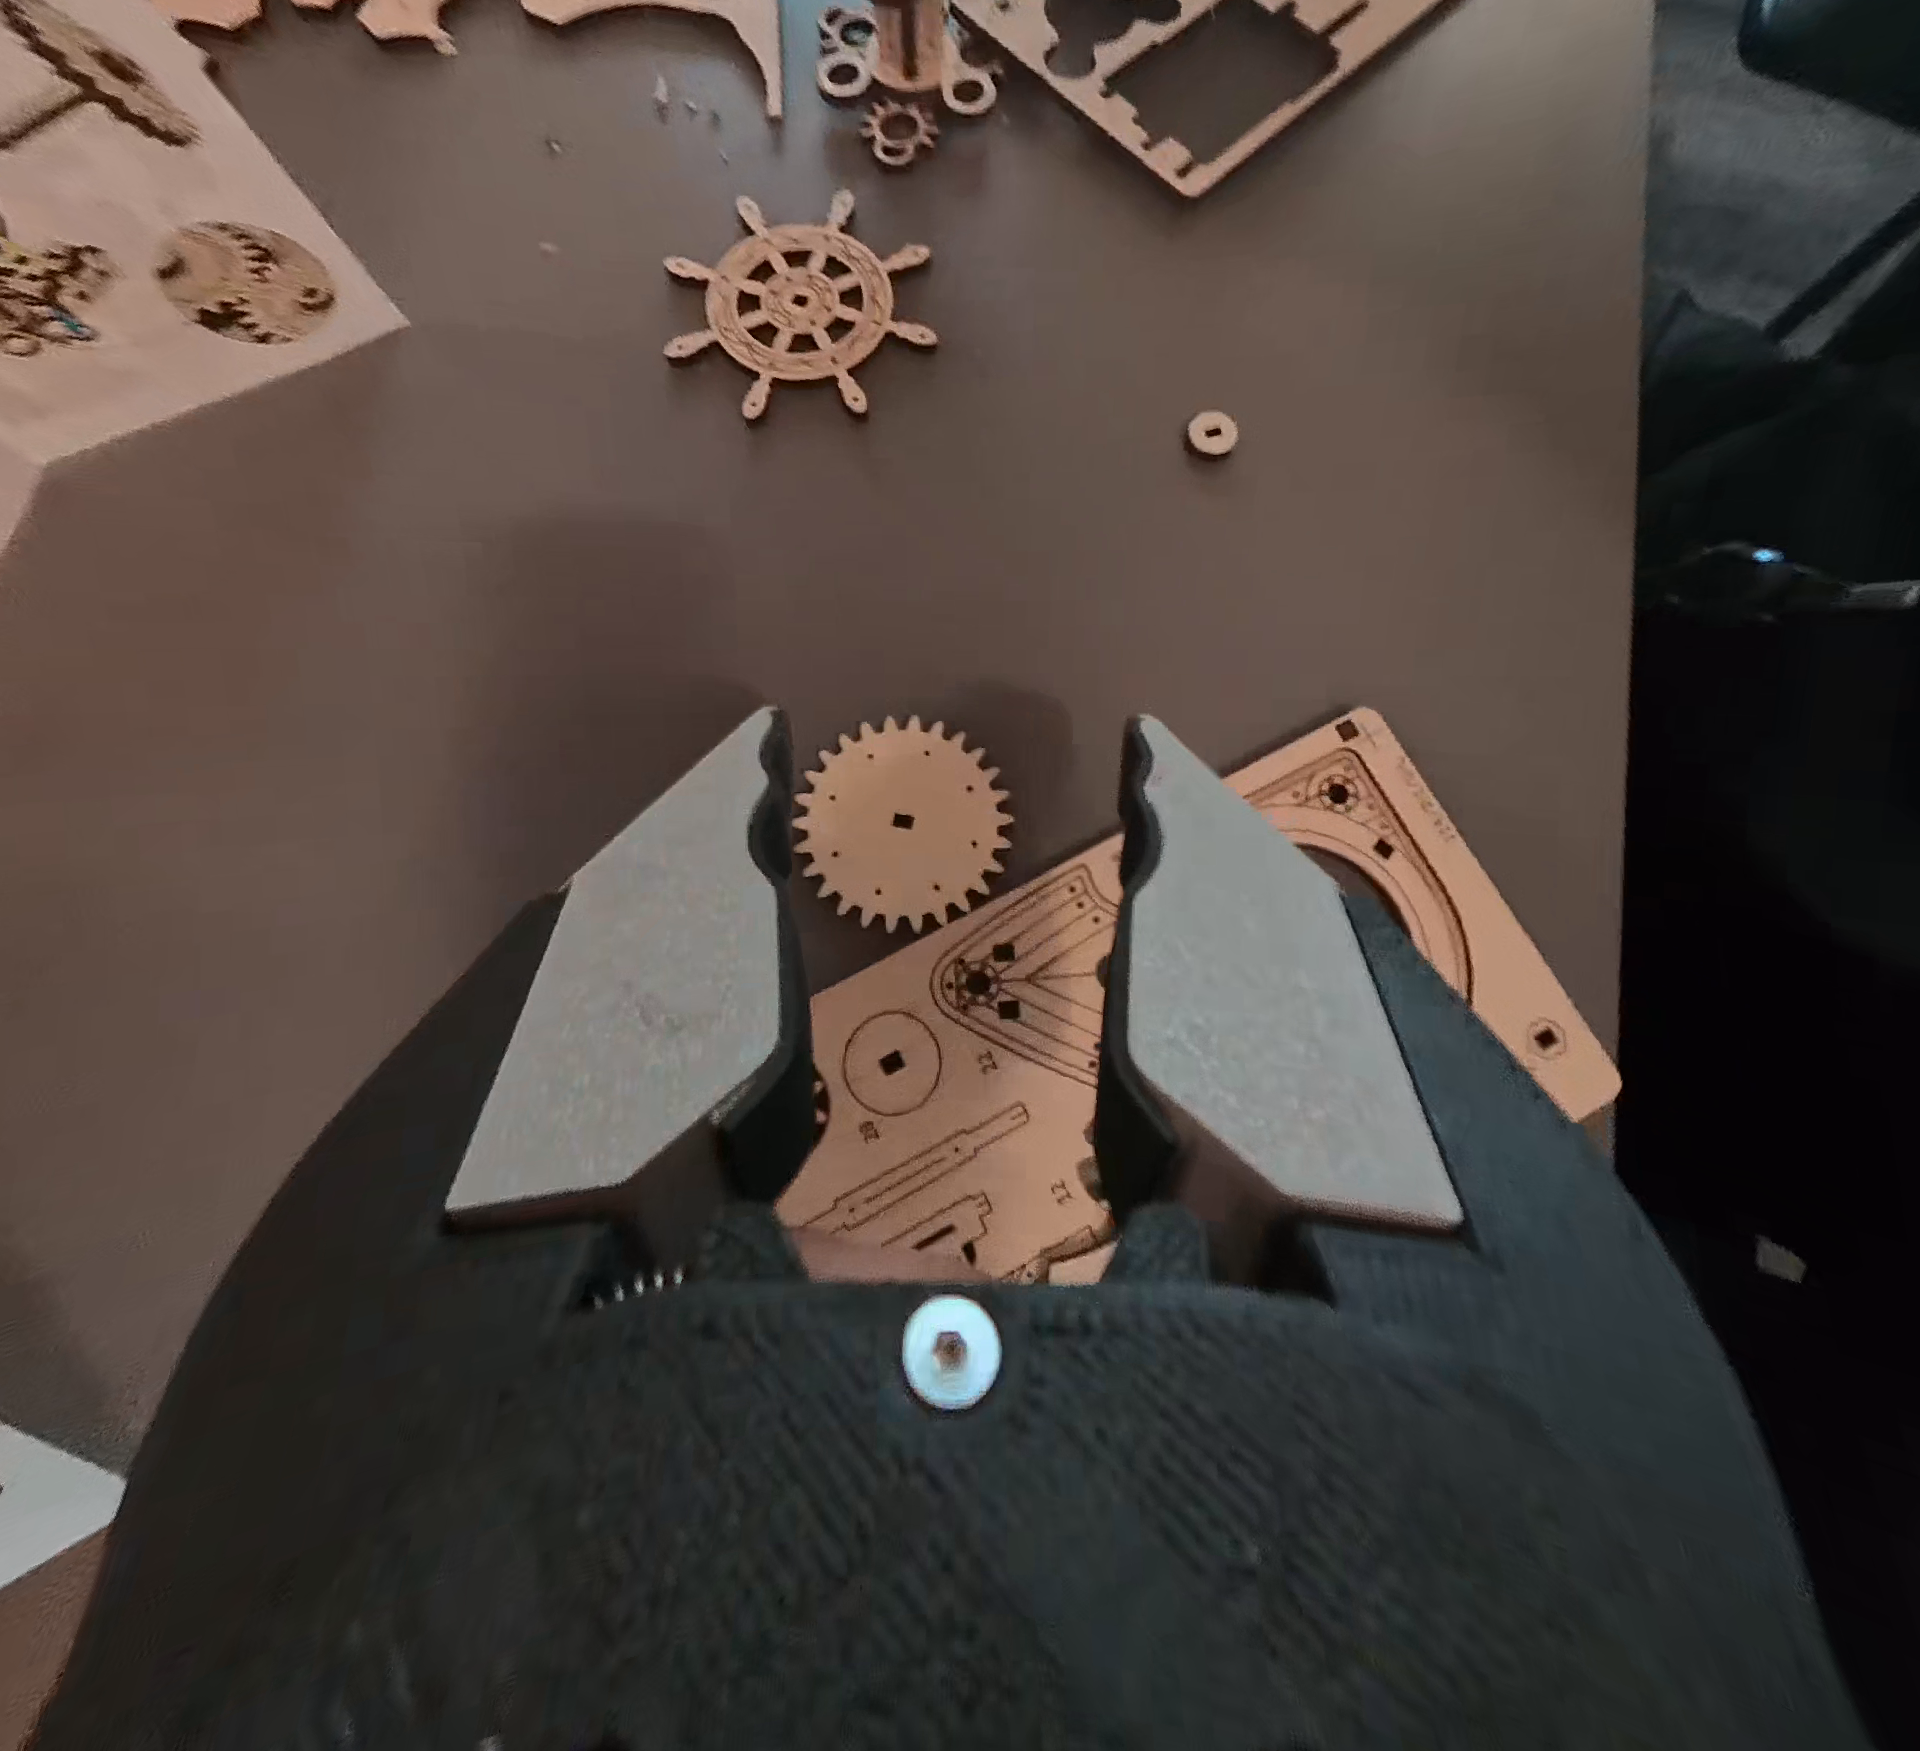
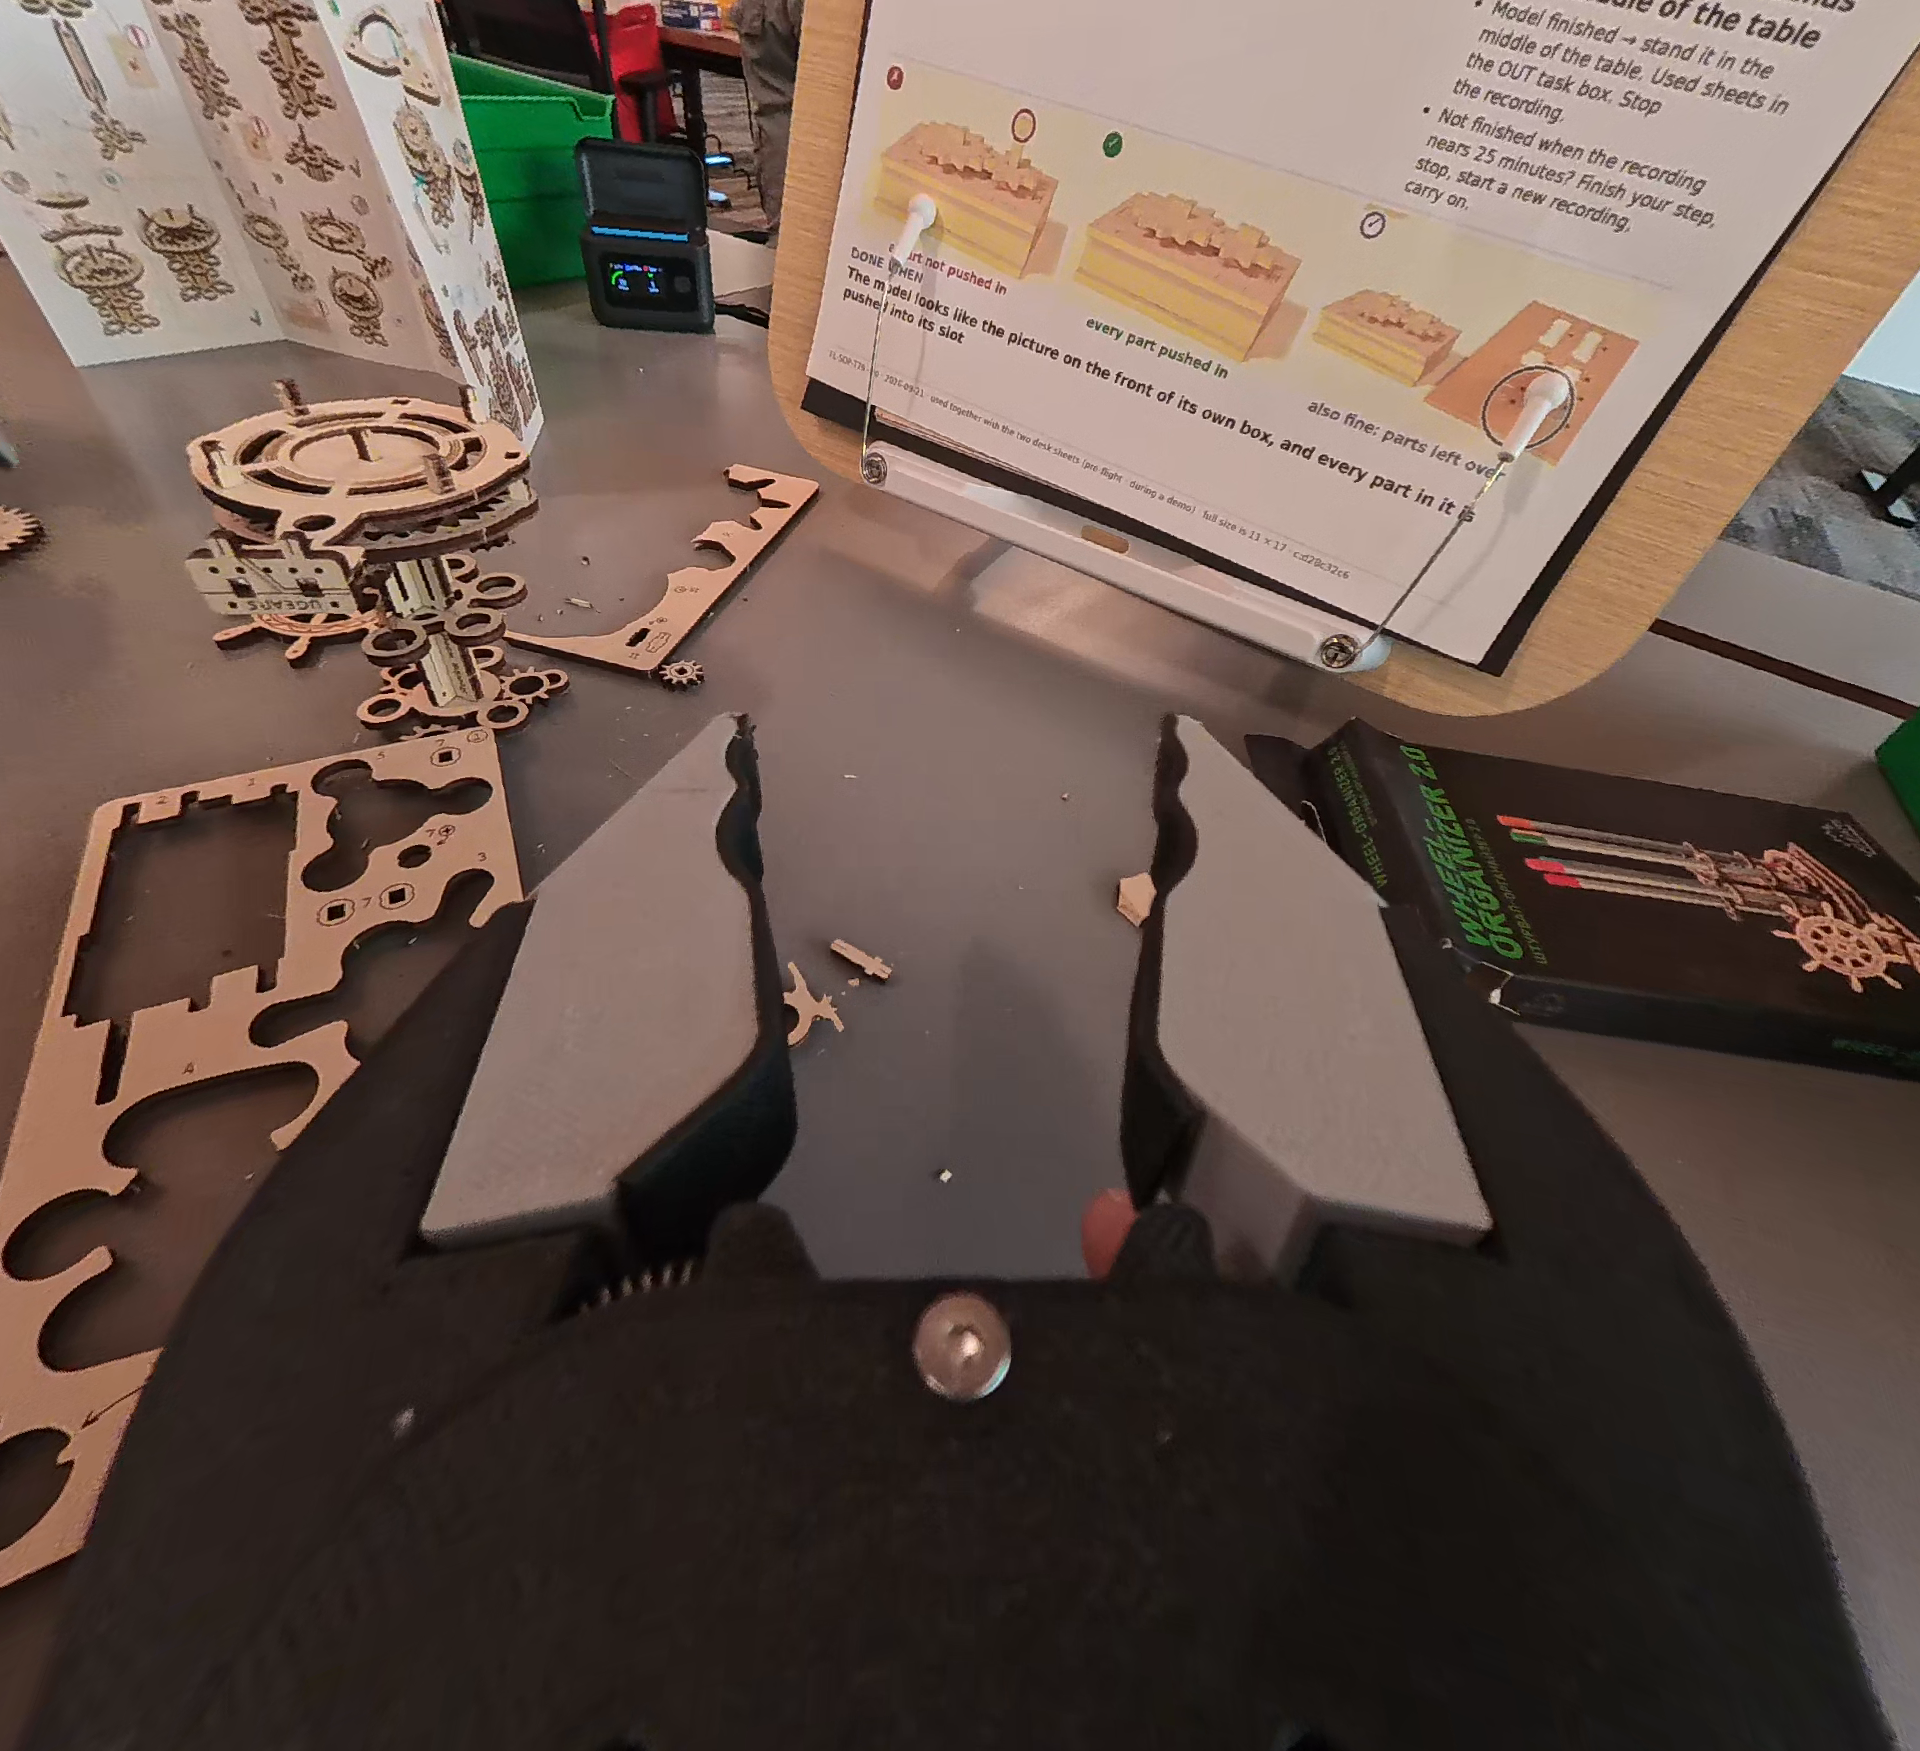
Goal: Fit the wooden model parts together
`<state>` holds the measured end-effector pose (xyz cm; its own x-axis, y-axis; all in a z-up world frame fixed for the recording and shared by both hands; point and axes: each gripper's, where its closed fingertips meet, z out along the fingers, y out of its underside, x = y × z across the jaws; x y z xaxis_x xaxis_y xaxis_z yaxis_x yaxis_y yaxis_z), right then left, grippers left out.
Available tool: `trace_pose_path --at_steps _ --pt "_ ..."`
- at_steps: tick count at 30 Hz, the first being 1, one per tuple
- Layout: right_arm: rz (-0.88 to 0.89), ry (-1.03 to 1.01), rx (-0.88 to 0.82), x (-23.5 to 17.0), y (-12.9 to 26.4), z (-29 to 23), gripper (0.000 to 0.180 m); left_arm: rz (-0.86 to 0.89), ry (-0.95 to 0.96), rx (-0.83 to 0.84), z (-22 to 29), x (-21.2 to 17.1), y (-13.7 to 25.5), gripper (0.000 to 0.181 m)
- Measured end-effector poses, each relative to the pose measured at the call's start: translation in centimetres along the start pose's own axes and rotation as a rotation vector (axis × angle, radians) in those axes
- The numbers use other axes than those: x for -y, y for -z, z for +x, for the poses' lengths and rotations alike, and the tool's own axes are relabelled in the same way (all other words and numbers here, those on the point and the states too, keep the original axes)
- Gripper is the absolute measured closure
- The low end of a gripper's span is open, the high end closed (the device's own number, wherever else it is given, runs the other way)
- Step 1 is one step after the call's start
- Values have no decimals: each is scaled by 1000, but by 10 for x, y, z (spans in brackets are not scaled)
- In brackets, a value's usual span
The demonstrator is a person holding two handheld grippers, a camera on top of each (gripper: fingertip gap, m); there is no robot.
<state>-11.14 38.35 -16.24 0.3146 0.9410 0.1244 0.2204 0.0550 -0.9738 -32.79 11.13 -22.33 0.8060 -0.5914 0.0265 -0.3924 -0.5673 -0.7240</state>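
My left gripper (image 1: 951, 766) hangs low over the brown table (image 1: 416, 610), jaws spread and empty, framing a toothed wooden gear (image 1: 902, 826) that lies flat just beside an engraved parts sheet (image 1: 1382, 870). A ship's wheel piece (image 1: 800, 304) and a small washer (image 1: 1211, 434) lie farther ahead. My right gripper (image 2: 956, 756) is likewise apart and holding nothing, levelled above wood scraps (image 2: 860, 960), with the half-built model (image 2: 364, 538) standing off to its left near a punched-out sheet (image 2: 208, 974).
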Motion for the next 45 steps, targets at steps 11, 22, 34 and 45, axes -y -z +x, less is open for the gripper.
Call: trace_pose_path --at_steps 11,22,34,45 --pt "2 -1 -9 0 0 1 106 -120 -32 69 -11 -19 -13 126" --pt "0 2 -6 0 0 0 106 -133 -5 70 -15 -25 -7 131" --pt "1 1 -5 0 0 0 107 -87 -5 75 -20 -17 -4 162" --pt "2 3 -1 0 0 0 107 -34 42 144 -36 -12 8 135"
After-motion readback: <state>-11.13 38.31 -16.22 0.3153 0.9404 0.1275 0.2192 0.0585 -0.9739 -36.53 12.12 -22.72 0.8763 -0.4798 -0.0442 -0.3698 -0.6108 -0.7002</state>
